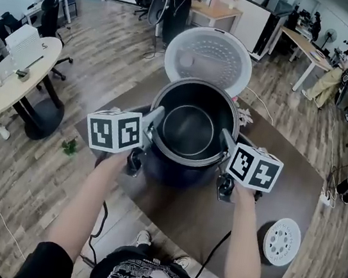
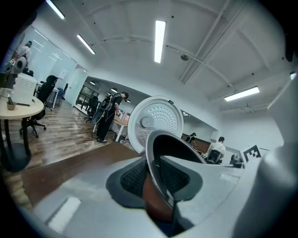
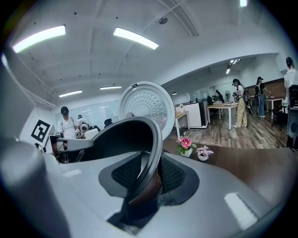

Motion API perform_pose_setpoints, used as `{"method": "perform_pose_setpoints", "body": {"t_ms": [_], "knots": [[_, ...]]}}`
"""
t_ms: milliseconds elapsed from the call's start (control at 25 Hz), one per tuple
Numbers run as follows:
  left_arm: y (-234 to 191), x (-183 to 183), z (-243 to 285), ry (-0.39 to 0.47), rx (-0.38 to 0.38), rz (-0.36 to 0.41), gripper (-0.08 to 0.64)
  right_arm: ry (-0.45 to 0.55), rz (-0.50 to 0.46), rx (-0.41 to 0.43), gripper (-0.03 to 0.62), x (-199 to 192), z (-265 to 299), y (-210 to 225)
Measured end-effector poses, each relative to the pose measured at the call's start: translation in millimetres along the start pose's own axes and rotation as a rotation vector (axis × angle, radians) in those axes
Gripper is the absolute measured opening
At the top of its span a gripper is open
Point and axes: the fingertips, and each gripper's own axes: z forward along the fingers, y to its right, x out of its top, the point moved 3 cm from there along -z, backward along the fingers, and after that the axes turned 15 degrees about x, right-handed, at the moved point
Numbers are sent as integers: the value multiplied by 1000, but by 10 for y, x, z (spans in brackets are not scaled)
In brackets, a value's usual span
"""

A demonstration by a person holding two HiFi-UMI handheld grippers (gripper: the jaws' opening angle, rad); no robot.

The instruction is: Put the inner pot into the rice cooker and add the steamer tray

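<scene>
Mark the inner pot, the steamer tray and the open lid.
inner pot [image 1: 188,129]: head view, its dark floor.
steamer tray [image 1: 282,242]: head view, its white middle.
open lid [image 1: 209,57]: head view, its dotted underside.

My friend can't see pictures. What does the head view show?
Two hand-held tools, the left tool and the right tool, grip a dark inner pot by opposite sides of its rim, holding it over the rice cooker, whose white lid stands open behind. A round white steamer tray lies on the brown table at lower right.
</scene>
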Motion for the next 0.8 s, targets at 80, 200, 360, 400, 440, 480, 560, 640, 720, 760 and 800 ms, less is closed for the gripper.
{"method": "perform_pose_setpoints", "body": {"t_ms": [80,200,360,400,440,480,560,640,720,760,800], "knots": [[-45,-31,35,-9,6,9,95,-5,11,-9,115,-51,26,21],[-94,-99,94,-18,6,20,95,-18,23,-18,117,-149,75,56],[-170,-212,188,-42,11,21,95,-35,37,-29,117,-252,143,112],[-180,-230,210,-46,11,23,95,-38,38,-33,117,-278,157,126],[-185,-247,229,-48,9,26,95,-41,41,-35,118,-305,169,143],[-188,-264,246,-52,7,31,95,-46,46,-36,118,-332,179,162],[-189,-300,270,-60,7,43,95,-59,56,-35,121,-386,194,193],[-204,-339,280,-69,14,58,95,-71,56,-38,124,-431,198,196],[-231,-376,291,-76,24,69,95,-79,46,-42,126,-456,210,188],[-242,-388,299,-76,28,74,95,-81,42,-41,126,-461,223,187],[-251,-396,309,-74,34,81,95,-82,40,-37,129,-465,238,188]]}}
